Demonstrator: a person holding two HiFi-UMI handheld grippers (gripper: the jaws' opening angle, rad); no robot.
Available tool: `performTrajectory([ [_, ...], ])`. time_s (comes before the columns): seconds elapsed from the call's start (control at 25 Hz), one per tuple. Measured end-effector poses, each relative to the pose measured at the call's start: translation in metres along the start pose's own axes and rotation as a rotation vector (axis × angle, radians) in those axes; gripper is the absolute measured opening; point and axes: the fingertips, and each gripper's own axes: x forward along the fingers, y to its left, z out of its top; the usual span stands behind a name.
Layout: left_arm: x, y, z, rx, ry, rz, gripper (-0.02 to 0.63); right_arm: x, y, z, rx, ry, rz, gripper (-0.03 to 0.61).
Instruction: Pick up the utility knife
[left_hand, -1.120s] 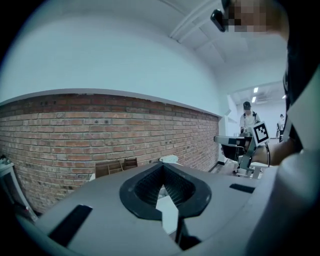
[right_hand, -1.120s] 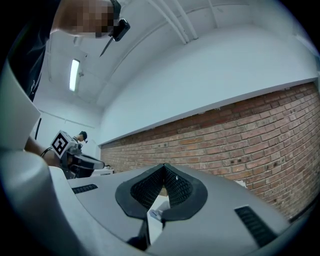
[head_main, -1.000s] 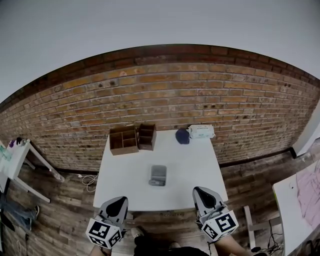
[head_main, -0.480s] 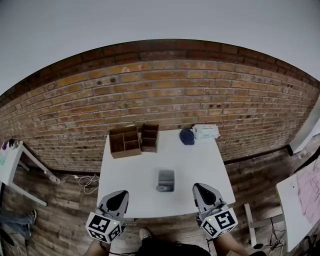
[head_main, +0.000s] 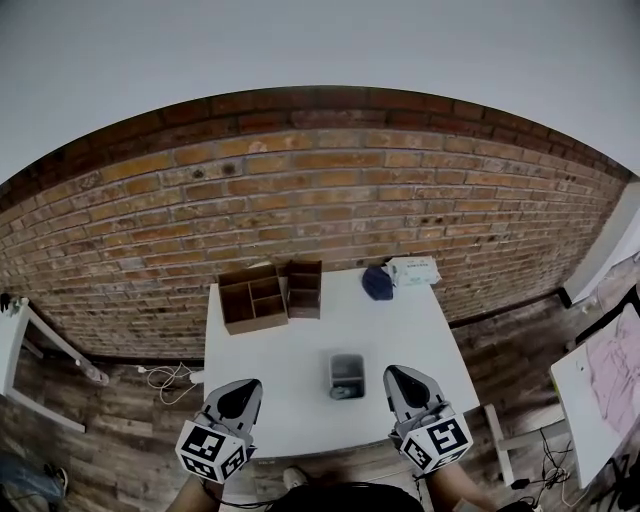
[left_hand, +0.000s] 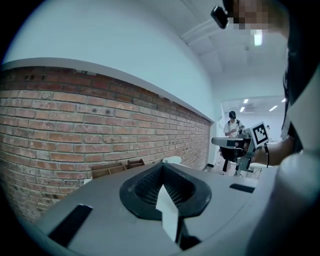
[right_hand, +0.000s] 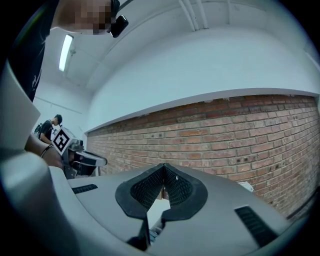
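A small grey tray (head_main: 347, 372) lies in the middle of the white table (head_main: 290, 345), with something small and dark at its near end. I cannot make out the utility knife itself. My left gripper (head_main: 244, 385) hovers over the table's near left edge. My right gripper (head_main: 399, 373) hovers over the near right edge, just right of the tray. Both point towards the brick wall. In the left gripper view the jaws (left_hand: 162, 168) meet at the tip with nothing between them. The right gripper view shows the right gripper (right_hand: 163, 168) the same way, shut and empty.
Two brown wooden organisers (head_main: 253, 297) (head_main: 303, 287) stand at the table's back left. A dark blue object (head_main: 377, 283) and a white packet (head_main: 414, 270) lie at the back right. A brick wall runs behind the table. Another white table (head_main: 600, 385) stands at the right.
The table and grey tray have drawn nearer and shifted right in the head view as both grippers advanced over the near edge. Both stay shut.
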Motion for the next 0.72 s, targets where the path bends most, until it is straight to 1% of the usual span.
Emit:
performTrajectory([
  [0.2, -0.001, 0.019, -0.009, -0.012, 0.004, -0.057, -0.009, 0.020, 0.021, -0.018, -0.075, 0.098, -0.025, -0.002],
  [0.28, -0.003, 0.028, -0.013, -0.012, 0.009, -0.068, -0.009, 0.024, 0.028, -0.024, -0.086, 0.131, -0.042, -0.002],
  [0.36, -0.006, 0.037, -0.015, -0.020, 0.007, -0.067, -0.009, 0.028, 0.034, -0.029, -0.094, 0.153, -0.039, -0.002],
  [0.44, -0.009, 0.044, -0.019, -0.033, 0.006, -0.057, -0.009, 0.033, 0.041, -0.039, -0.132, 0.182, -0.007, -0.002],
  [0.64, -0.016, 0.052, -0.037, -0.067, 0.030, -0.019, -0.009, 0.048, 0.054, -0.083, -0.271, 0.345, 0.071, 0.000],
  [0.72, -0.019, 0.054, -0.041, -0.079, 0.036, 0.001, -0.009, 0.056, 0.062, -0.099, -0.313, 0.372, 0.109, 0.003],
])
